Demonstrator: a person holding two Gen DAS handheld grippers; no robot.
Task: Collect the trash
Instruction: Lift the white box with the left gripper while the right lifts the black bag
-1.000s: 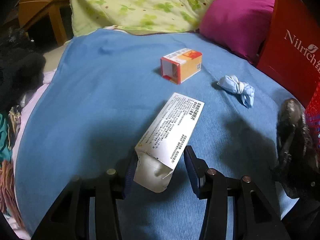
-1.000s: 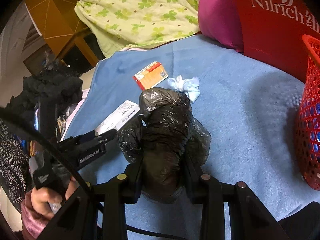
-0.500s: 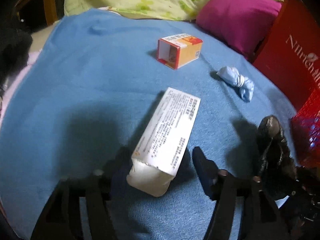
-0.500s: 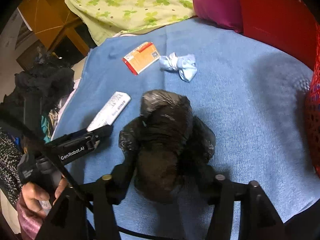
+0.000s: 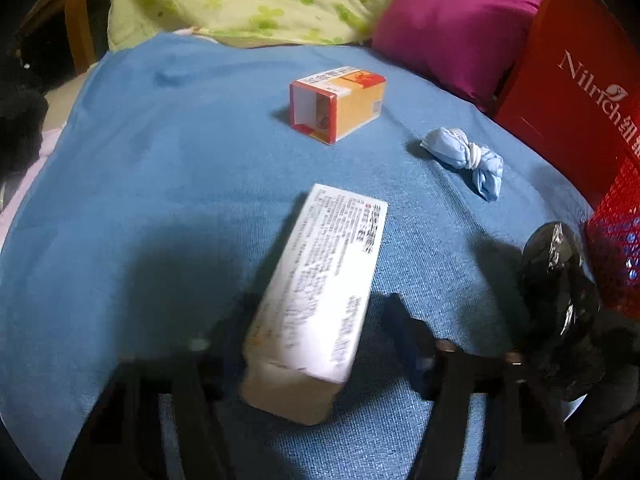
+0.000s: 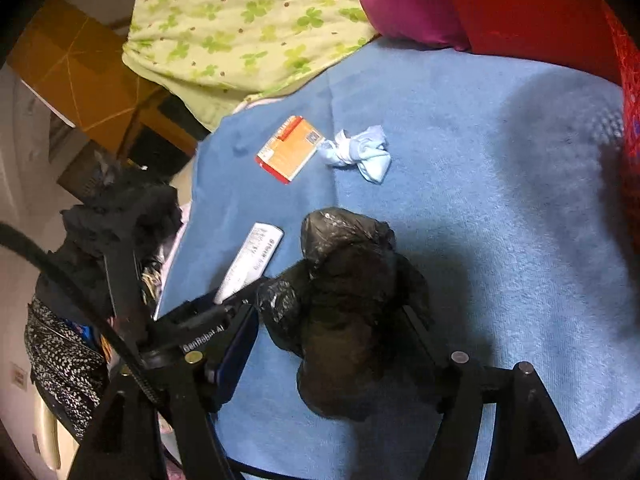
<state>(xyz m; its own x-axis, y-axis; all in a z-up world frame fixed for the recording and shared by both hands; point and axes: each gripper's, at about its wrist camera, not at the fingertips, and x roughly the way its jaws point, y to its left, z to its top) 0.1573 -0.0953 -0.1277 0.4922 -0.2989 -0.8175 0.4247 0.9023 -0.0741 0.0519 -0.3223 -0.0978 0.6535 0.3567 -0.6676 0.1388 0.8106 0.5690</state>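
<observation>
In the left wrist view, the left gripper (image 5: 316, 336) straddles the white box (image 5: 320, 296) on the blue blanket (image 5: 160, 200), jaws just closing but not visibly pressing; it should seat deeper before squeezing. In the right wrist view, the right gripper (image 6: 328, 340) stands open around the black bag (image 6: 344, 304); the red basket (image 6: 630, 128) at right leaves clear room between.

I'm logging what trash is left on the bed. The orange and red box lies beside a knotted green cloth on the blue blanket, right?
Not quite: the knotted cloth is light blue, not green, as the left wrist view shows. The orange and red box does lie beside it on the blue blanket.
</observation>
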